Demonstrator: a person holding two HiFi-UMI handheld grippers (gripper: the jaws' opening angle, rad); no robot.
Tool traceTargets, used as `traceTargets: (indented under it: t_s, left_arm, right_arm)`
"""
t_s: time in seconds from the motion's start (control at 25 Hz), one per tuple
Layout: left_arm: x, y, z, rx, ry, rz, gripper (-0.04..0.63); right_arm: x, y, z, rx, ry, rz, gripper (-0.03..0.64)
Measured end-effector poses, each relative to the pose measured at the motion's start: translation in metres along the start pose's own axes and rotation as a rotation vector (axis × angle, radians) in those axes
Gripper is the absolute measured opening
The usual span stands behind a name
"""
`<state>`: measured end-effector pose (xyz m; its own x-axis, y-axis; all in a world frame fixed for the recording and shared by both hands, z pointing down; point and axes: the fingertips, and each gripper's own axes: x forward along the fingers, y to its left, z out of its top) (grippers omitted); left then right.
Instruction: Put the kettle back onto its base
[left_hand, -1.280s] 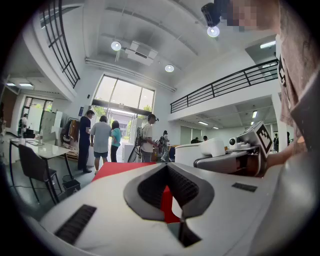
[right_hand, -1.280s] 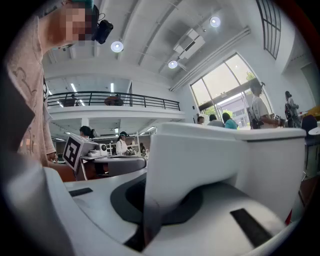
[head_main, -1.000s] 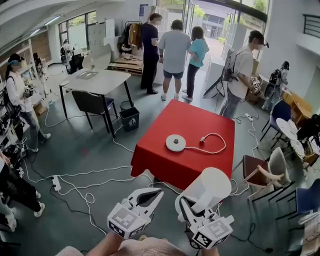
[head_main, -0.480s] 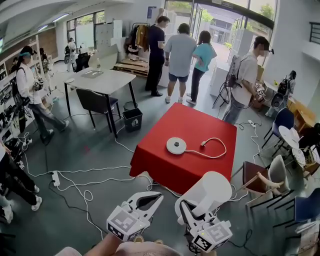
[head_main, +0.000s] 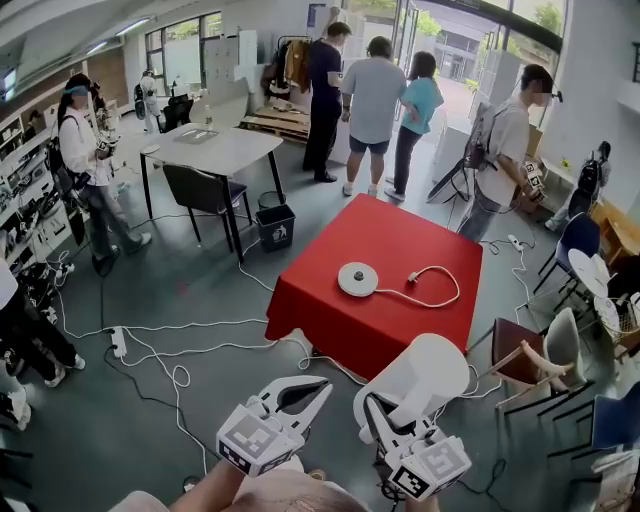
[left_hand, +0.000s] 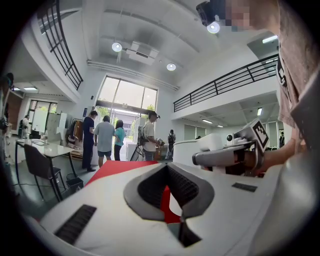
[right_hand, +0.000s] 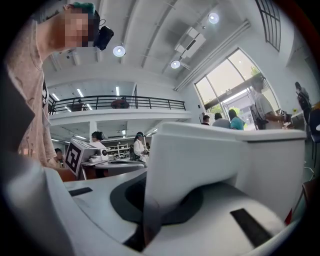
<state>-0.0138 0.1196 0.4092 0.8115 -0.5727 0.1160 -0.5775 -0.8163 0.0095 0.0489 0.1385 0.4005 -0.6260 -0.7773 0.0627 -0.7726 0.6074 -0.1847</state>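
A white round kettle base (head_main: 357, 279) lies on the red table (head_main: 330, 320), and its white cord (head_main: 435, 298) loops off to the right. The white kettle (head_main: 425, 378) hangs in the air short of the table's near edge. My right gripper (head_main: 385, 415) is shut on the kettle's handle (right_hand: 155, 200), and the kettle body fills the right gripper view. My left gripper (head_main: 322, 385) is beside it on the left, shut and empty. In the left gripper view the red table (left_hand: 117, 167) shows ahead and the kettle (left_hand: 192, 150) is at the right.
Several people stand beyond the table's far side (head_main: 375, 95), and one stands at the left (head_main: 90, 160). White cables and a power strip (head_main: 118, 342) trail over the floor on the left. Chairs (head_main: 530, 350) stand right of the table. A grey table (head_main: 215, 150) and black bin (head_main: 276, 227) stand behind on the left.
Both grippers and the kettle have edged slightly toward the red table. The person at the left has walked a few steps.
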Motion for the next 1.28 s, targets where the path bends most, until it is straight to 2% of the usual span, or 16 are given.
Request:
traceTargets:
  t_s: [0.24,0.76,1.28]
  left_arm:
    - [0.010,0.008,0.003,-0.009,-0.002,0.012,-0.014]
    - [0.052,0.039,0.001,-0.020,0.009,-0.022,-0.014]
    - [0.103,0.096,-0.001,-0.022,0.015,-0.072,-0.014]
  right_arm:
    - [0.005,-0.011,0.000,0.017,0.005,0.004,0.026]
    - [0.032,-0.054,0.012,0.006,-0.015,-0.030,0.026]
    - [0.083,-0.096,0.019,0.027,-0.035,-0.034,0.026]
